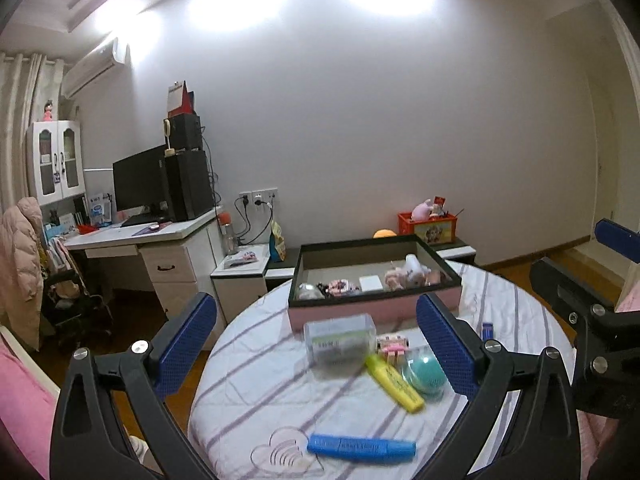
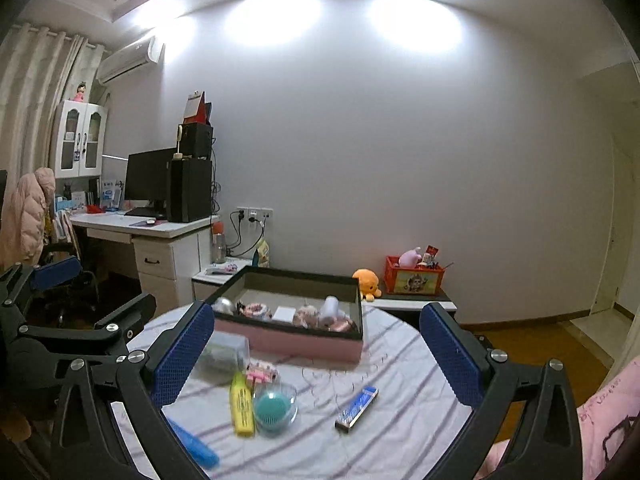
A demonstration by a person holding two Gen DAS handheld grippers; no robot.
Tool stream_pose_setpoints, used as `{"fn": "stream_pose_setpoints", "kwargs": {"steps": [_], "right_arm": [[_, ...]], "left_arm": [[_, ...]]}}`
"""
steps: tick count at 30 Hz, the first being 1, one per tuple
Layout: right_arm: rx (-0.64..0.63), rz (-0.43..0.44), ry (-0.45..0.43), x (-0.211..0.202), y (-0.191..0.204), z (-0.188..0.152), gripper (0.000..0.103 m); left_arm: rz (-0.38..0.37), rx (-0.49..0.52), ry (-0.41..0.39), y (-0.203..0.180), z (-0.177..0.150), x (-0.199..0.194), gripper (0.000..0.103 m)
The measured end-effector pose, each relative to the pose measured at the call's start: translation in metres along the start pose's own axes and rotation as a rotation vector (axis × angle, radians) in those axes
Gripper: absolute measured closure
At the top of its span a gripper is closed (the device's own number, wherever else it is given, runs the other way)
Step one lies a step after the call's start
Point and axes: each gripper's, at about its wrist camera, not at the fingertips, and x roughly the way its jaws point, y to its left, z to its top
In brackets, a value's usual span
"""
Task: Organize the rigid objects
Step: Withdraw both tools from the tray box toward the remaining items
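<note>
I am holding both grippers, left (image 1: 316,344) and right (image 2: 316,354), spread wide, empty. Highlighters (image 1: 394,382), tub (image 1: 340,340), ball (image 2: 274,404) are lying on the table (image 2: 400,432) before the box (image 2: 296,342).

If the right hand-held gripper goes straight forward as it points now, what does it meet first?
Probably the pink box. The right hand-held gripper is open and empty, aimed slightly downward over the table. The box's near wall lies between its fingers, though depth is unclear.

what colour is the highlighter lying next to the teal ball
Yellow; the highlighter shows best in the right wrist view.
</note>
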Motion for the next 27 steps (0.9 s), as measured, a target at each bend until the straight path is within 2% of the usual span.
{"fn": "stream_pose_setpoints", "kwargs": {"steps": [8,12,17,21,25,27], "right_arm": [[-0.007,0.009,0.07,-0.004,0.002,-0.027,0.0],[0.006,0.025,0.131,0.003,-0.002,-0.042,0.0],[0.043,0.04,0.208,0.017,-0.008,-0.064,0.0],[0.065,0.06,0.267,0.027,-0.01,-0.081,0.0],[0.07,0.061,0.312,0.036,-0.012,-0.093,0.0],[0.072,0.054,0.325,0.039,-0.015,-0.097,0.0]], "left_arm": [[-0.014,0.018,0.103,-0.006,-0.033,0.009,0.001],[-0.054,0.01,0.181,-0.01,-0.052,0.021,0.001],[-0.057,0.022,0.234,-0.013,-0.071,0.03,0.001],[-0.123,-0.006,0.317,-0.013,-0.092,0.038,0.001],[-0.124,-0.008,0.372,-0.02,-0.107,0.042,0.001],[-0.106,-0.044,0.41,-0.021,-0.113,0.045,0.001]]}}
